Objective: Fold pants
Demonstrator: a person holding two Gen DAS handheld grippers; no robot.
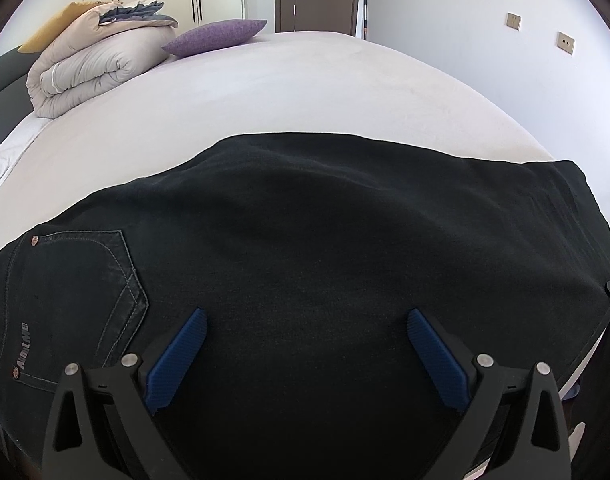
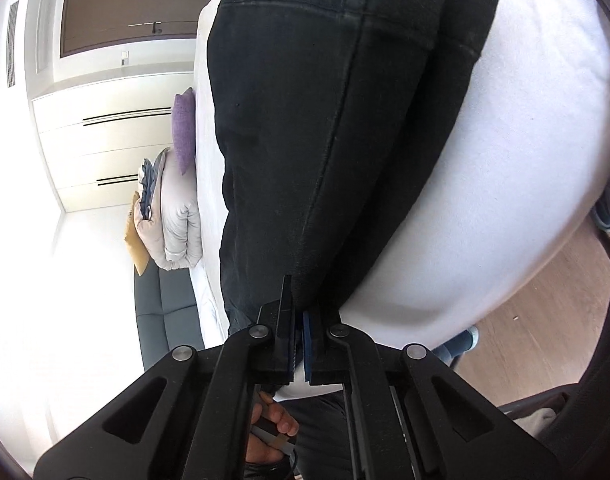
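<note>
Black jeans (image 1: 305,240) lie spread across the white bed (image 1: 265,88), with a stitched back pocket (image 1: 85,280) at the left. My left gripper (image 1: 307,320) hovers over them near the front edge, its blue pads (image 1: 177,364) wide apart and nothing between them. In the right wrist view, which is rolled sideways, the jeans (image 2: 305,120) run in a long folded strip down to my right gripper (image 2: 299,312). Its jaws are shut, with the edge of the fabric pinched at the fingertips. A hand (image 2: 273,428) shows behind the gripper.
A folded grey duvet (image 1: 93,68) and a purple pillow (image 1: 217,36) sit at the far left of the bed. White mattress (image 2: 505,200) stretches beyond the jeans. Wooden floor (image 2: 545,340) lies past the bed's edge; wardrobes and a door stand behind.
</note>
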